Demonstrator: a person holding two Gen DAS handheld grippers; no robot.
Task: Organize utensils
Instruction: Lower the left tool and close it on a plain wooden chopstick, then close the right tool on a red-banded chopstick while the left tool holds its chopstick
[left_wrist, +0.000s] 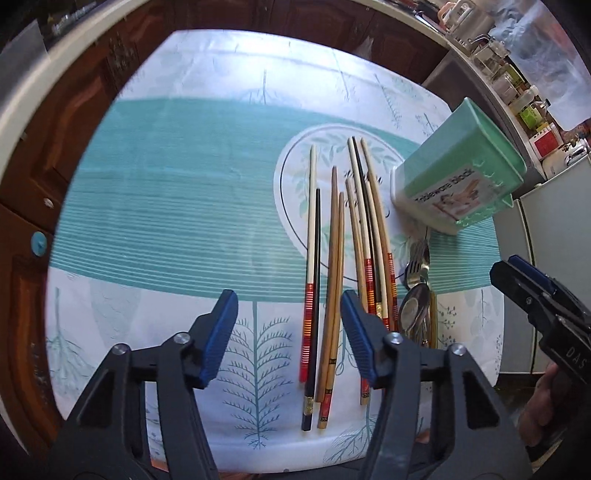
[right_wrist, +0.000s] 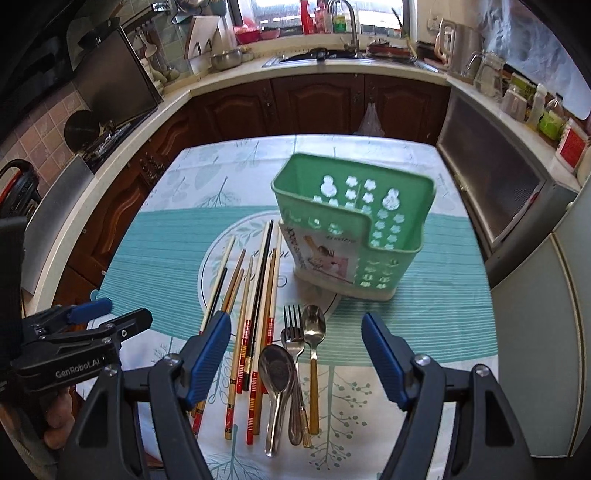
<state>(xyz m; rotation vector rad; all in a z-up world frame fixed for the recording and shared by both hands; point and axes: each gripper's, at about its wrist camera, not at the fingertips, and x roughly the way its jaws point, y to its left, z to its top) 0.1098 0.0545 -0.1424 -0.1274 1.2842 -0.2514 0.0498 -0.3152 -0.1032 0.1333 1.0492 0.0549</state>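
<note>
Green holder (right_wrist: 354, 236) empty on desk (right_wrist: 424, 314); nothing sorted yet, my read. Chopsticks (right_wrist: 255, 325) lie left of holder, fork (right_wrist: 293, 332) and spoons (right_wrist: 313, 332) just in front. Left claw (left_wrist: 288, 328) and right claw (right_wrist: 295, 354) released, grasping nothing. All utensils left.

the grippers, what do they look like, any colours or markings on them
Both are black plastic two-finger tools with angular, cut-out arms, silver pivot bolts and ribbed blue pads on the fingertips. The left gripper carries white "GenRobot.AI" lettering on its body; the right gripper shows white letters reading "DAS" along its side. No cables show.
</note>
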